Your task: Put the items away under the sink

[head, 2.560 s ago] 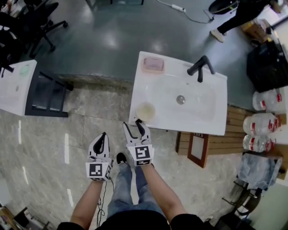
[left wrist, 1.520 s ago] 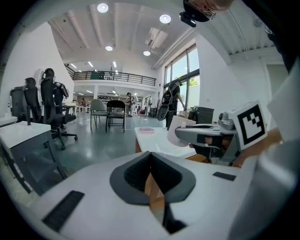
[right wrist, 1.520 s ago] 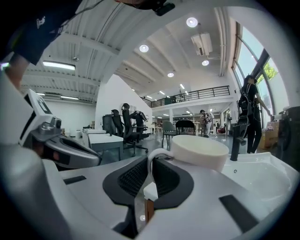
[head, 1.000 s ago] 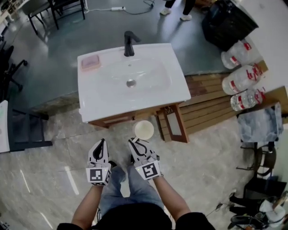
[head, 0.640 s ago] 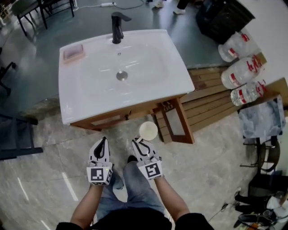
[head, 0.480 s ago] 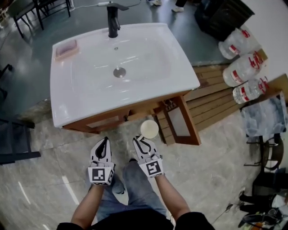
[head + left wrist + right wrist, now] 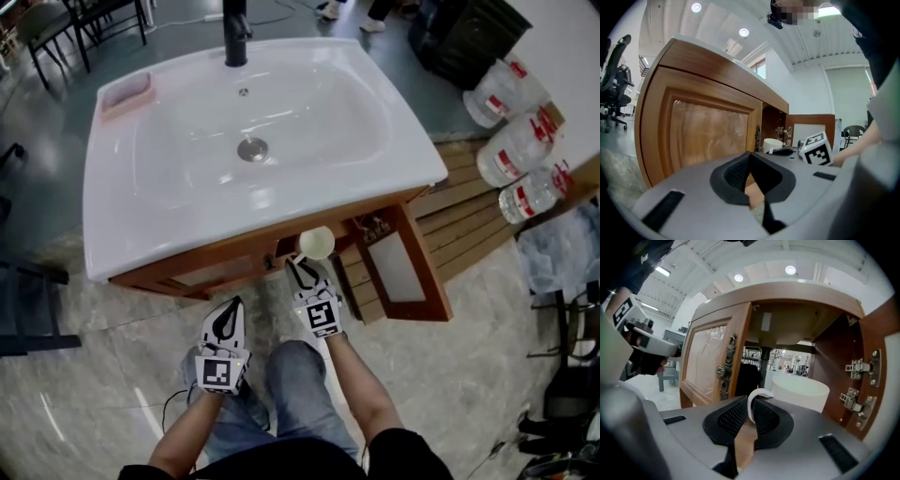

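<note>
A white cup point(image 7: 317, 242) hangs at the open front of the wooden cabinet under the sink point(image 7: 94, 234). My right gripper point(image 7: 302, 265) is shut on its handle. In the right gripper view the cup point(image 7: 799, 392) is level with the cabinet opening, its handle point(image 7: 758, 401) pinched in the right gripper point(image 7: 752, 411). The drain pipe point(image 7: 764, 357) stands behind it. My left gripper point(image 7: 228, 314) stays lower and to the left, shut with nothing in it. The left gripper point(image 7: 750, 176) faces the closed cabinet door point(image 7: 708, 136), and the cup point(image 7: 772, 143) shows beyond it.
The cabinet's right door point(image 7: 403, 272) stands swung open, with hinges point(image 7: 860, 366) on the inner wall. A pink soap dish point(image 7: 127, 94) and a black faucet point(image 7: 234, 19) are on the sink. Large water bottles point(image 7: 511, 122) lie on wooden slats at the right.
The cup has left the sink top in my right gripper and come down to the cabinet opening. The view has dropped closer to the cabinet. My left gripper stays shut.
</note>
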{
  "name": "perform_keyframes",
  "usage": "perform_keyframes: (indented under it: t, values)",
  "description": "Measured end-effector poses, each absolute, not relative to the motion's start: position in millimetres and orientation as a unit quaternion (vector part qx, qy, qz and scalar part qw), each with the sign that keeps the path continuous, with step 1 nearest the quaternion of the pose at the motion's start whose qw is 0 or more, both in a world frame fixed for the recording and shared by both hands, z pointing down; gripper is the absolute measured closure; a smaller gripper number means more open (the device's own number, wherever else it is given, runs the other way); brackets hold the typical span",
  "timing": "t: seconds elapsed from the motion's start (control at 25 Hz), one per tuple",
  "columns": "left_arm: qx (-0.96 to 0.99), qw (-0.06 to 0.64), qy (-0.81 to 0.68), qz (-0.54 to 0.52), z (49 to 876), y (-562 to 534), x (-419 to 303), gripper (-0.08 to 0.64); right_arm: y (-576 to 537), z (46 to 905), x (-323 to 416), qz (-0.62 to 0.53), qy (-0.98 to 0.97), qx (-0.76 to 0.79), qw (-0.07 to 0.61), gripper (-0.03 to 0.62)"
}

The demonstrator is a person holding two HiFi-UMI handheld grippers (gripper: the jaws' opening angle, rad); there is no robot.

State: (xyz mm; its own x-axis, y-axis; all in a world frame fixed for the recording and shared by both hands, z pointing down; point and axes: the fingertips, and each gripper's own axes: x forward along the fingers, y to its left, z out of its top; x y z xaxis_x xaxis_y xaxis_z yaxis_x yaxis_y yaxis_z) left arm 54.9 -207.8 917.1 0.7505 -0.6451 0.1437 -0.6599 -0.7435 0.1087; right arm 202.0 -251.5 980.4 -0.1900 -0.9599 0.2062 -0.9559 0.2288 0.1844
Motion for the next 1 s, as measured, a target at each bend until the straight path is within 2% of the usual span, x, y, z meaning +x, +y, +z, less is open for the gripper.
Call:
perform_keyframes:
  t: [0.52,0.72,0.84,0.96,1.0]
  values:
    - [0.926,0.088,-0.362,0.065,940,-210,41,0.553,-306,993,220,-0.018,-0.768,0.629,0.121,0.549]
    - [0.925,0.084,-0.362,0.077,939,-210,36,0.553,-319,986,233,0.003,-0.761,0.644,0.080,0.546]
    - [0.922,0.092,-0.366,0.086,937,-207,33,0.553,-316,986,239,0.008,-0.753,0.654,0.079,0.541]
    - [0.921,0.104,-0.364,0.094,928,-205,29,0.553,-304,988,240,0.031,-0.739,0.669,0.076,0.488]
    - [0.920,0.112,-0.363,0.095,922,-204,28,0.553,-297,989,241,0.042,-0.733,0.674,0.077,0.491]
